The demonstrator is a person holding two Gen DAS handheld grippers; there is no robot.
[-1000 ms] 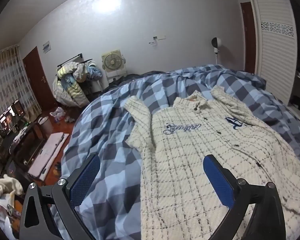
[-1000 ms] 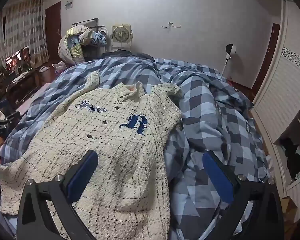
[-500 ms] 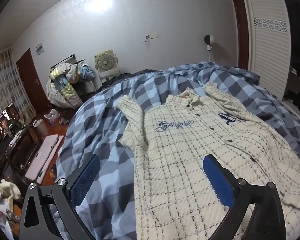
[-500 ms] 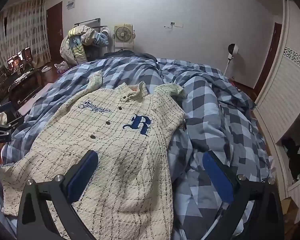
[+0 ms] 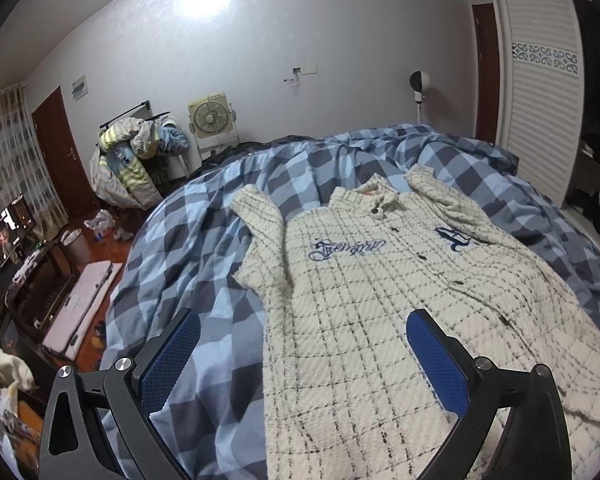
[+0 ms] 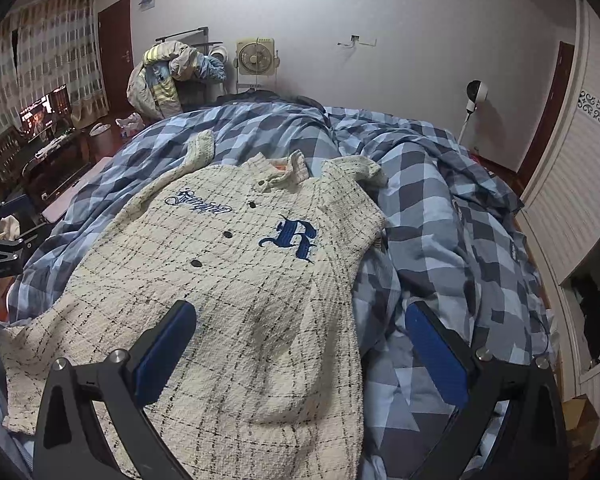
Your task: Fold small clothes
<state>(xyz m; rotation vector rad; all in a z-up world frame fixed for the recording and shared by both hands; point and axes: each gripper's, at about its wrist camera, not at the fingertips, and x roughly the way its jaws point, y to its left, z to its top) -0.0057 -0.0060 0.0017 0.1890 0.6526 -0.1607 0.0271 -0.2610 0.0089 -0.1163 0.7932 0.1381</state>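
A cream checked jacket (image 5: 384, 300) lies face up and spread flat on a bed covered by a blue-and-grey checked duvet (image 5: 188, 240), its collar toward the far wall and its hem toward the near edge. Dark buttons run down its front, with blue script embroidered on one chest panel and a blue letter R (image 6: 290, 236) on the other. Both short sleeves are folded in against the shoulders.

The left tongs (image 5: 302, 352) hang above the jacket's left side, spread wide and holding nothing; one blue pad is over the duvet, the other over the cream cloth. The right tongs (image 6: 300, 344) are likewise spread and empty above the jacket's right side, one pad over the jacket and the other over the duvet beyond its right edge.

At the far wall stand a box fan (image 6: 256, 58) and a rack heaped with clothes (image 6: 168, 76). A lit screen (image 6: 46, 114) glows at far left, and a louvred wardrobe door (image 5: 540, 92) stands at right.
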